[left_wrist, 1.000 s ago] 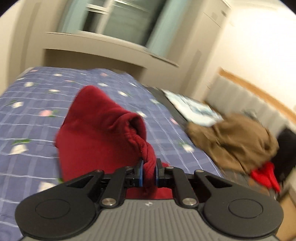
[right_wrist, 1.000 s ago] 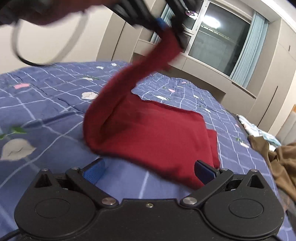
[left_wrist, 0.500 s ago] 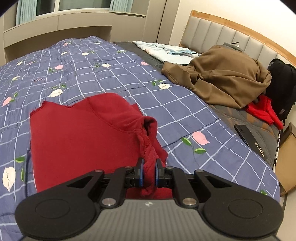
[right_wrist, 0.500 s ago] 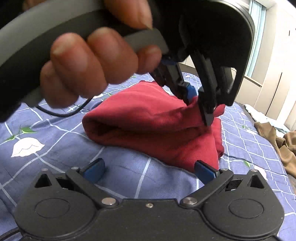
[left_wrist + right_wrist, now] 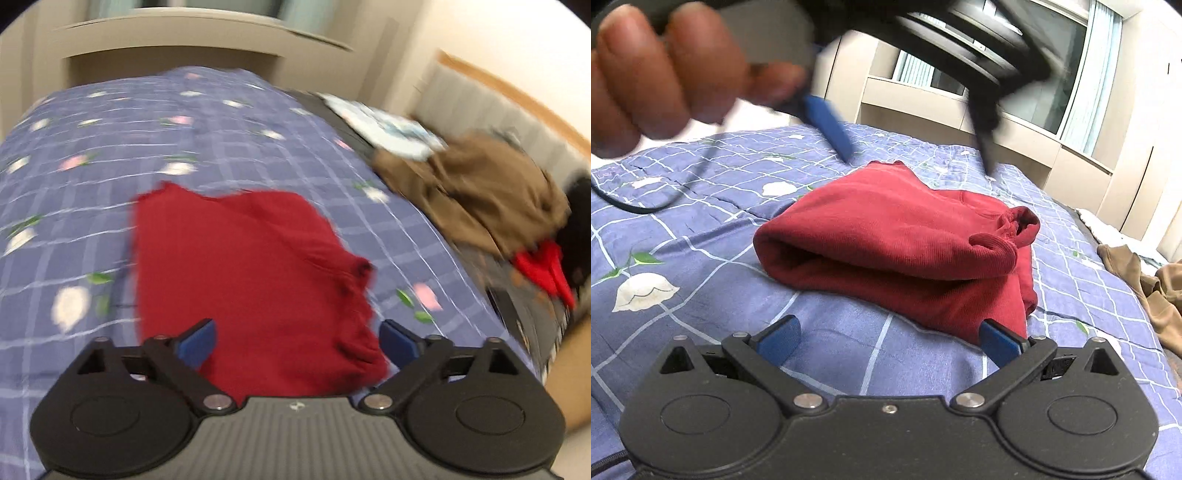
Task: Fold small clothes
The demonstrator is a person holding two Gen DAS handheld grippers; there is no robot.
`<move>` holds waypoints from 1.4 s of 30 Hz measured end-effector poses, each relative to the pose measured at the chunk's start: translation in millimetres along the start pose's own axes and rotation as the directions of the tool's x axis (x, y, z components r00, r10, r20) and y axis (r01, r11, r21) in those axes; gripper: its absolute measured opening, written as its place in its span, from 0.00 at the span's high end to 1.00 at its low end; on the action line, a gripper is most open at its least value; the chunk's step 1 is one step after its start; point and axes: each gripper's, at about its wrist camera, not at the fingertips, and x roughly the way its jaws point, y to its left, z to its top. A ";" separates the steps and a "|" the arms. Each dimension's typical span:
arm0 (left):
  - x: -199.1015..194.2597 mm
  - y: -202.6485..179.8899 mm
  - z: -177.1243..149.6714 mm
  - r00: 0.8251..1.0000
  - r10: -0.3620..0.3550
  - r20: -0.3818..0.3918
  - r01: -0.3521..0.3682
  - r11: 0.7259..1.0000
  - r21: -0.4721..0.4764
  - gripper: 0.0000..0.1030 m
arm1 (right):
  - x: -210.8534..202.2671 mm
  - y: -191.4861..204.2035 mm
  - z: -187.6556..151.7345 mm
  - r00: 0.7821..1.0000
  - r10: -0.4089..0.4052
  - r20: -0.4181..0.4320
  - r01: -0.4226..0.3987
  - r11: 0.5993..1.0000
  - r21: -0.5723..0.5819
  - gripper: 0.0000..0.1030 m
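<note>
A small dark red garment point(image 5: 251, 280) lies folded over on the blue checked bedspread point(image 5: 110, 147). In the right wrist view it point(image 5: 897, 243) is a thick folded bundle with a gathered cuff at its right end. My left gripper point(image 5: 297, 341) is open and empty, just above the garment's near edge. It also shows in the right wrist view point(image 5: 912, 147), held in a hand above the garment, blurred, jaws apart. My right gripper point(image 5: 888, 341) is open and empty, low over the bedspread in front of the garment.
A brown garment point(image 5: 476, 195) and a bright red cloth point(image 5: 543, 266) lie at the bed's right side by the padded headboard point(image 5: 480, 107). A light blue cloth point(image 5: 388, 125) lies beyond them. A black cable point(image 5: 646, 206) trails over the bedspread at left.
My left gripper has opened and let go of the red garment, then lifted off it. The garment now lies folded on the bed. My right gripper has stayed open in place.
</note>
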 end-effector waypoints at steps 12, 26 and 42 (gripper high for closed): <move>-28.9 122.4 -49.8 0.993 0.108 -0.042 -0.116 0.900 -0.421 0.02 | -19.0 -27.2 2.8 0.997 -0.058 0.057 0.047 0.983 0.175 0.02; -5.0 113.0 -67.3 0.998 -0.009 -0.069 -0.021 0.905 -0.424 0.03 | 12.2 -87.4 30.1 1.000 0.009 0.008 -0.012 0.776 0.631 0.52; -5.5 95.7 -67.0 0.991 0.069 -0.116 -0.104 0.939 -0.327 0.03 | 7.3 -94.6 -8.3 0.997 -0.052 -0.061 0.080 0.712 0.698 0.85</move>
